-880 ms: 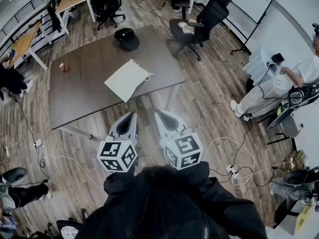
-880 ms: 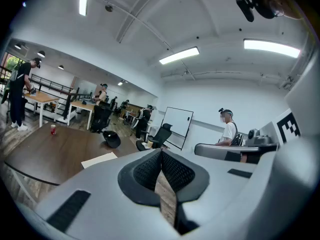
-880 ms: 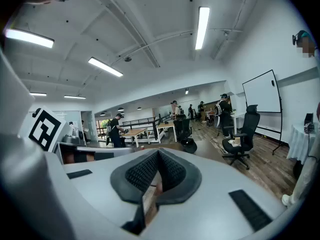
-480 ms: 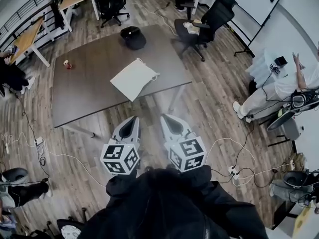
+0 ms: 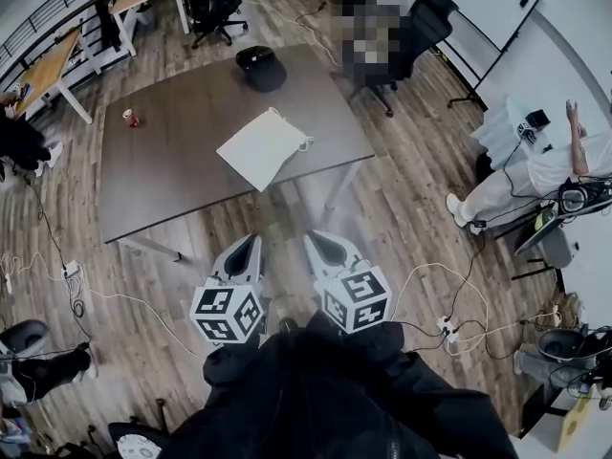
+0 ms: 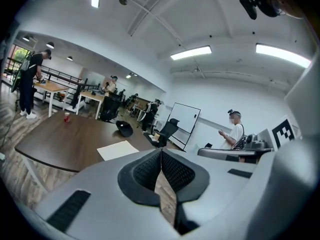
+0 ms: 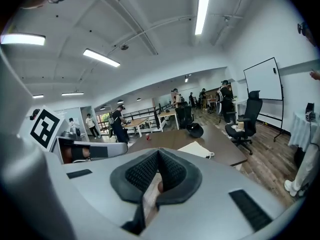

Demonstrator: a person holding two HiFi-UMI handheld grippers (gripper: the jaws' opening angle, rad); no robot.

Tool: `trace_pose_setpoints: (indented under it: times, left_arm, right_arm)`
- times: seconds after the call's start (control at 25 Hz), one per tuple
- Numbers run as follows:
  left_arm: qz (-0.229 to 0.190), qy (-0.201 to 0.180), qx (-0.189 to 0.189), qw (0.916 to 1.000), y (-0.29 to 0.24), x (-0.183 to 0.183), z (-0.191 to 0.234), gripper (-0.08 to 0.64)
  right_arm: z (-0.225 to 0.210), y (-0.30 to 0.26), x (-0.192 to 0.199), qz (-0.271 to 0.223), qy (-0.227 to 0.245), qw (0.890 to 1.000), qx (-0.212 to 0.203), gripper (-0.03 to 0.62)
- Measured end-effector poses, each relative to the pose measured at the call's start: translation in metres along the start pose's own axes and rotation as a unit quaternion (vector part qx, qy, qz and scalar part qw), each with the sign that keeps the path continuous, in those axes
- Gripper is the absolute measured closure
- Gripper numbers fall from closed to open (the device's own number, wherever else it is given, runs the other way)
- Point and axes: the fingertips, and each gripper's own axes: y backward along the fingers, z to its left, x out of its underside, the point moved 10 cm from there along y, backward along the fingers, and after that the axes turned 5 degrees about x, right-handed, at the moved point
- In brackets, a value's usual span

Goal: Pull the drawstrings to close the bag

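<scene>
A flat white drawstring bag [image 5: 261, 147] lies on the dark table [image 5: 172, 170], near its right front edge, its cords [image 5: 303, 144] looped at the right side. It shows small in the left gripper view [image 6: 117, 150] and in the right gripper view [image 7: 196, 149]. My left gripper [image 5: 251, 242] and right gripper [image 5: 316, 238] hang side by side over the wooden floor, well short of the table. Both are shut with nothing between the jaws. The left gripper [image 6: 161, 153] and right gripper [image 7: 158, 153] show their pads pressed together.
A black cap [image 5: 259, 67] and a small red can [image 5: 130, 118] sit on the table. Office chairs [image 5: 416, 29] stand behind it. A seated person [image 5: 535, 170] is at the right. Cables [image 5: 457, 299] trail on the floor.
The table and bag have drifted slightly right and lower in the head view as the person comes closer. Both grippers stay shut and side by side.
</scene>
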Motion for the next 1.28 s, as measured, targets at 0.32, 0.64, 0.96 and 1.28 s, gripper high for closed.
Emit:
trace_pose_setpoints:
  times: [0.32, 0.64, 0.96, 1.28]
  left_arm:
    - [-0.008, 0.035, -0.044, 0.9984, 0.01, 0.0, 0.045, 0.529]
    - [0.009, 0.032, -0.07, 0.997, -0.043, -0.015, 0.087, 0.529]
    - [0.047, 0.023, -0.074, 0.9958, -0.19, -0.076, 0.156, 0.529]
    - [0.091, 0.021, -0.064, 0.9936, -0.336, -0.121, 0.204, 0.529]
  right_arm:
    - [0.004, -0.037, 0.001, 0.026, -0.003, 1.0, -0.015, 0.572]
    - [-0.042, -0.122, -0.01, 0.034, -0.021, 0.999, -0.02, 0.572]
    - [-0.152, -0.251, -0.044, 0.067, -0.037, 0.997, 0.01, 0.572]
    - [-0.247, -0.339, -0.079, 0.1, -0.007, 0.995, 0.028, 0.572]
